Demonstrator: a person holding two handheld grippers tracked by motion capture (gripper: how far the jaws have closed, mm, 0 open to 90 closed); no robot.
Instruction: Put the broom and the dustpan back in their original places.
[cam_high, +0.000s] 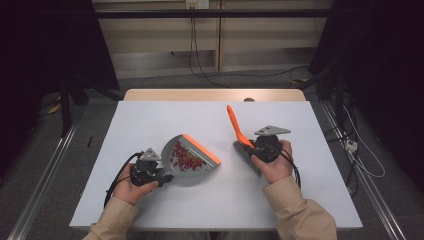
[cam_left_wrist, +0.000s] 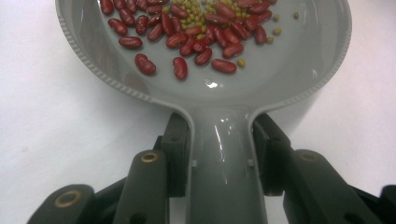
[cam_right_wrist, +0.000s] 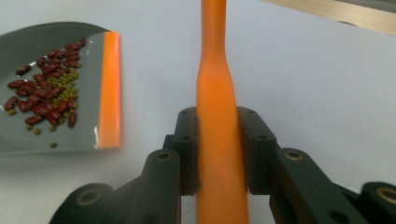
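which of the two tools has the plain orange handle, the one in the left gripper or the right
The brush in the right gripper: its handle is solid orange. The dustpan in the left gripper has a grey handle, with orange along its front lip alone.

Beige sleeves (cam_high: 300, 212), black grippers, trailing cables

In the left gripper view the grey dustpan (cam_left_wrist: 205, 88) is cut off by the top edge, so its front lip and the far part of the beans (cam_left_wrist: 196, 32) lie out of frame. In the right gripper view the orange brush handle (cam_right_wrist: 217, 116) runs off top and bottom, its bristles unseen, and the dustpan there is cropped at the left edge. From the high view the small greenish grains among the beans are too small to tell apart.
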